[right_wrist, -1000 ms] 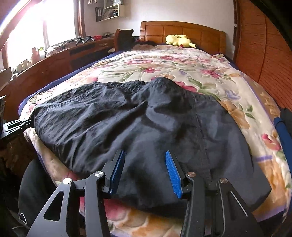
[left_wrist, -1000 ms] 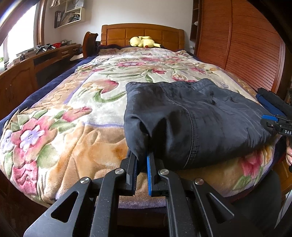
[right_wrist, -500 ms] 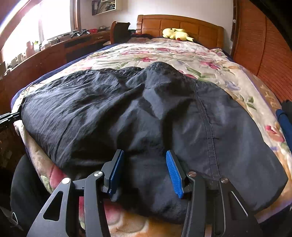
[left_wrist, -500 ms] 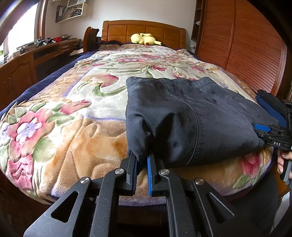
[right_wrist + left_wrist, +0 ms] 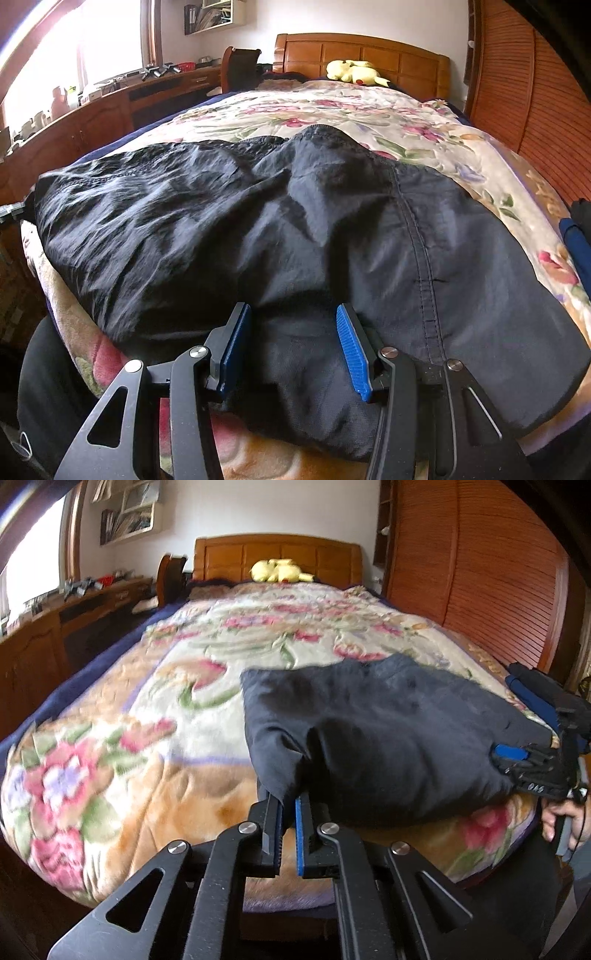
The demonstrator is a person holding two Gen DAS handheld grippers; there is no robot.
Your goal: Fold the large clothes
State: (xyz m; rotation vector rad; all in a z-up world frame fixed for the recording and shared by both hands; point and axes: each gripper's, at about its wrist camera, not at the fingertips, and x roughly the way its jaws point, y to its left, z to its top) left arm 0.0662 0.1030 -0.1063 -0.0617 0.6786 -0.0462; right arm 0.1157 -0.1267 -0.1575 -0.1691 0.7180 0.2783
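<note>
Across the left wrist view, the dark garment lies right of centre on the flowered blanket of the bed. At bottom centre the left tool is clenched on the garment's near left corner, the cloth drooping from the pinch in a soft fold. It looks thin, limp and light, probably a little slick, so a corner or a seam should hold better than flat cloth. At the right edge the right tool meets the garment's other end, a hand below it; whether it grips cannot be told from here. Motion blur softens the blanket pattern.

From the right wrist view, the garment fills the middle of the frame, creased, with a stitched seam running down the right of centre. The right tool stands released, its blue pads apart and the near hem bunched between them, not pinched. The hem's underside and how many layers lie there are hidden. Something dark and blue is cut off at the right edge.
</note>
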